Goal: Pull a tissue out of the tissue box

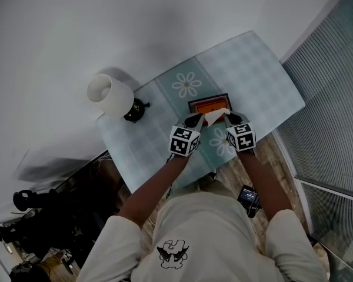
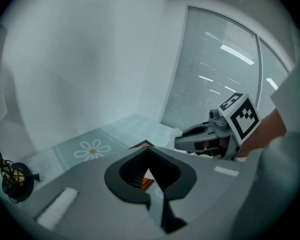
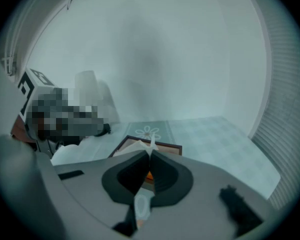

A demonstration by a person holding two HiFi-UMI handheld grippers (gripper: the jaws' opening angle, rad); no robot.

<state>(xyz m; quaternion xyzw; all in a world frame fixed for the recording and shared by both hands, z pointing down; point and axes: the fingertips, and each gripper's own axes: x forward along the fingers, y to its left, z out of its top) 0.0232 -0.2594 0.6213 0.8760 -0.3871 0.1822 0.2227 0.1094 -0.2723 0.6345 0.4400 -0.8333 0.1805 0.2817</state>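
Observation:
The tissue box (image 1: 209, 105), orange on top with a dark frame, lies on the checked tablecloth (image 1: 253, 69). A white tissue (image 1: 216, 116) rises from it between my two grippers. My right gripper (image 1: 230, 120) is shut on the tissue; in the right gripper view the tissue (image 3: 151, 143) sticks up from the closed jaw tips of the right gripper (image 3: 150, 153), above the box (image 3: 171, 148). My left gripper (image 1: 193, 122) sits at the box's near left edge, and in the left gripper view the left gripper (image 2: 148, 150) has its jaws together with nothing seen between them.
A white-shaded lamp (image 1: 110, 93) on a dark base stands at the table's left end, its cable (image 2: 10, 175) trailing on the cloth. A daisy print (image 1: 187, 84) lies beyond the box. Window blinds (image 1: 335, 122) run along the right. Dark gear (image 1: 29, 201) crowds the floor at left.

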